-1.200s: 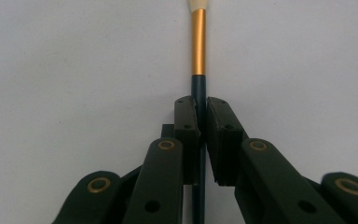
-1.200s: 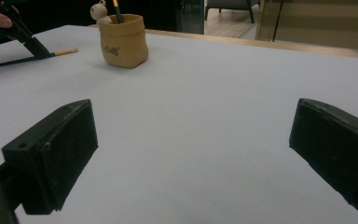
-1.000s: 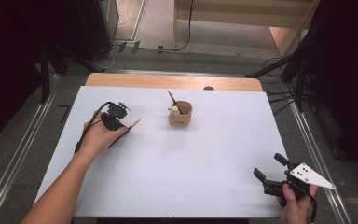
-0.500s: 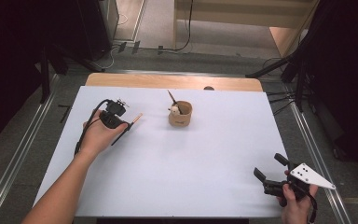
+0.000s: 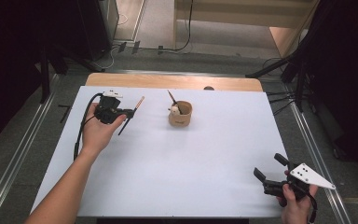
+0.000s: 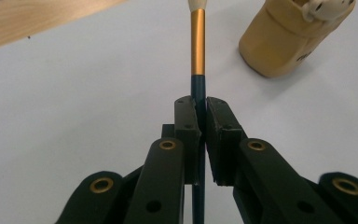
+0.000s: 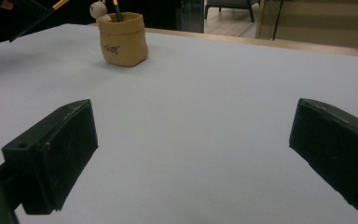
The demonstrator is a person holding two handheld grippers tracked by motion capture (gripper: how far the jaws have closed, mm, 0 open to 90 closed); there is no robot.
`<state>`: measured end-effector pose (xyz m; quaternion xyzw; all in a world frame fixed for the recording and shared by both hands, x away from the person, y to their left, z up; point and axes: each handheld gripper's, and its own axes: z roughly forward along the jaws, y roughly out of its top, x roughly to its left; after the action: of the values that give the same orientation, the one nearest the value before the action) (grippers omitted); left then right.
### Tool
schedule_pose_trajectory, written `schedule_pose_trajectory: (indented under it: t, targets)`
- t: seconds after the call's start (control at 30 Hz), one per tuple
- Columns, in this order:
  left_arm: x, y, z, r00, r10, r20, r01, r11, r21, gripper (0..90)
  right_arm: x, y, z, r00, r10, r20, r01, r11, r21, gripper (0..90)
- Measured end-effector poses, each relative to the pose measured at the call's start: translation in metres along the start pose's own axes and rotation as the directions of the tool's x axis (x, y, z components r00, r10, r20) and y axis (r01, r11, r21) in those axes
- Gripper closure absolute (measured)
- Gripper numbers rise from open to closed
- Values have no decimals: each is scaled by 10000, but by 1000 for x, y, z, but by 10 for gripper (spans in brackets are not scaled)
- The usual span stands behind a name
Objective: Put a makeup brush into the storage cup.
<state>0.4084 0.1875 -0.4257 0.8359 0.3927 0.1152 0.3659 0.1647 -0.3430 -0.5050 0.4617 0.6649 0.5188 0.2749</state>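
Pot [image 5: 180, 115] stands on the surface [image 5: 177, 172], toward the far edge, near centre. Left gripper [image 5: 127, 112] sits to the pot's left, above the surface, with a brush [image 5: 134, 112] between its jaws. Right gripper [image 5: 271, 173] is at the near right corner, well apart from both.

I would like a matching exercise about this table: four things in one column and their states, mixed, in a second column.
Things:
1. left gripper
2. right gripper
3. brush
4. tan pot

States:
A. jaws wide open, nothing between them
B. stands on the white table with a brush inside
C. jaws closed on a thin handle
D. held above the table

Pairs: 1-C, 2-A, 3-D, 4-B
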Motion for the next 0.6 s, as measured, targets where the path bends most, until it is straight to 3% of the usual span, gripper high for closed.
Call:
schedule_pose_trajectory:
  t: [0.33, 0.6]
  targets:
    - [-3, 3, -6, 9989, -129, 441, 184, 9918, -1267, 843, 0, 0, 0, 10000, 15, -16, -15, 10000, -20, 16]
    - [-8, 7, -8, 9954, -199, 937, 419, 9701, -2392, 842, 0, 0, 0, 10000, -23, -6, 23, 10000, -37, 16]
